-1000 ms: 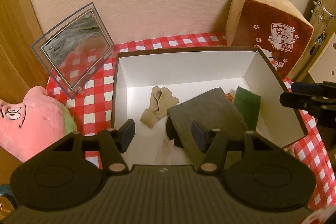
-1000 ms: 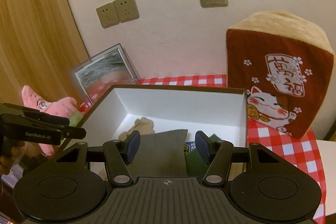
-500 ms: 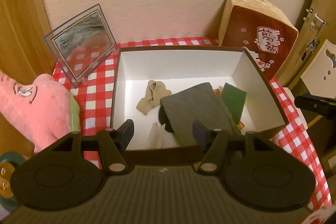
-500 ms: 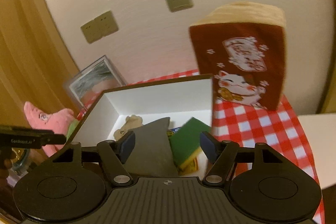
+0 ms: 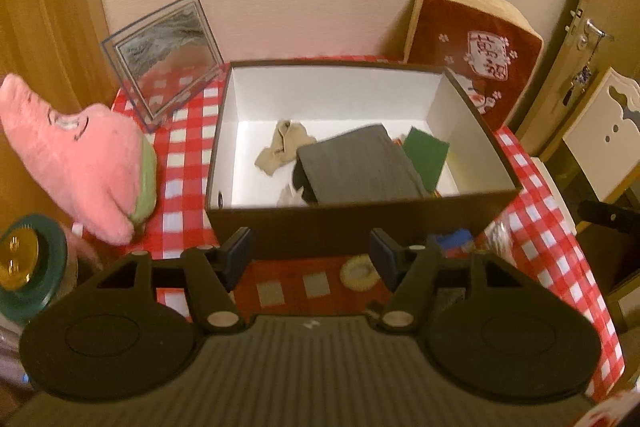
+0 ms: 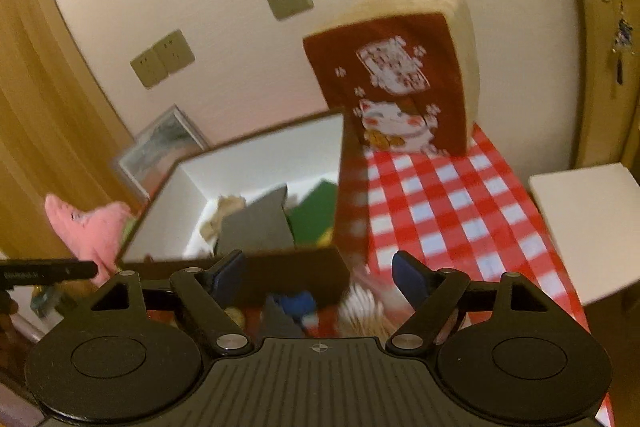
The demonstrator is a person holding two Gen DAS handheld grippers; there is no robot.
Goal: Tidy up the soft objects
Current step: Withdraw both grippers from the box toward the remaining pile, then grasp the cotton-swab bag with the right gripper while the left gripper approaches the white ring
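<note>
A brown box with white inside (image 5: 360, 223) (image 6: 256, 163) stands on the checked cloth. It holds a beige sock (image 5: 280, 147), a folded grey cloth (image 5: 356, 167) (image 6: 256, 223) and a green sponge (image 5: 424, 155) (image 6: 314, 211). A pink plush star (image 5: 84, 159) (image 6: 92, 227) lies left of the box. A red cat cushion (image 5: 476, 55) (image 6: 400, 79) leans on the wall at the back right. My left gripper (image 5: 312, 257) is open and empty, before the box's near wall. My right gripper (image 6: 316, 275) is open and empty at the box's near right corner.
A clear picture frame (image 5: 164, 51) leans on the wall at the back left. A tape ring (image 5: 360, 271), a blue item (image 6: 296, 303) and cotton swabs (image 6: 360, 307) lie before the box. A white stand (image 6: 588, 227) is at the right. A teal tin (image 5: 28, 267) sits far left.
Both grippers have pulled back from above the box toward its near side. The right one has also swung to the right and tilted. Both stay open and empty.
</note>
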